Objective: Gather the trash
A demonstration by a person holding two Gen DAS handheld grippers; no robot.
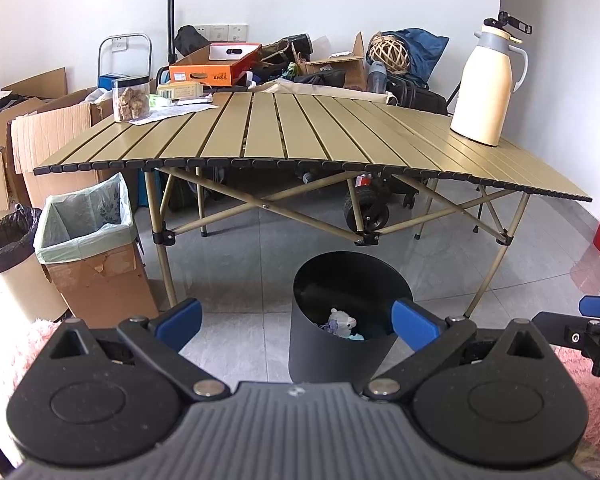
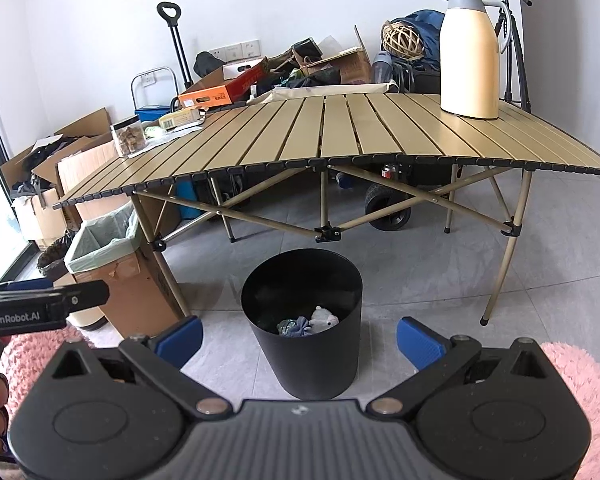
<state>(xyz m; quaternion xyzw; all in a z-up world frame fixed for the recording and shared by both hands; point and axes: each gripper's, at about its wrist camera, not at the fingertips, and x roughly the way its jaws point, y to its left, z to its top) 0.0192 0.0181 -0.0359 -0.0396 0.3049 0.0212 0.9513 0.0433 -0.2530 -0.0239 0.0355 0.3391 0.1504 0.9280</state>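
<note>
Left gripper [image 1: 296, 322] and right gripper [image 2: 299, 338]: jaws spread wide, holding nothing. Just beyond them, the round black plastic bin [image 2: 304, 344] stood on grey tile, crumpled white and blue trash [image 2: 310, 322] at its bottom (exact items unclear). Farther off, the tan slatted folding table [image 2: 340, 132] carried a cream thermos jug [image 2: 470, 52].

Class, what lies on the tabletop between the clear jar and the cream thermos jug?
Only bare slats: the table is bare between jar and jug, in both wrist views.
</note>
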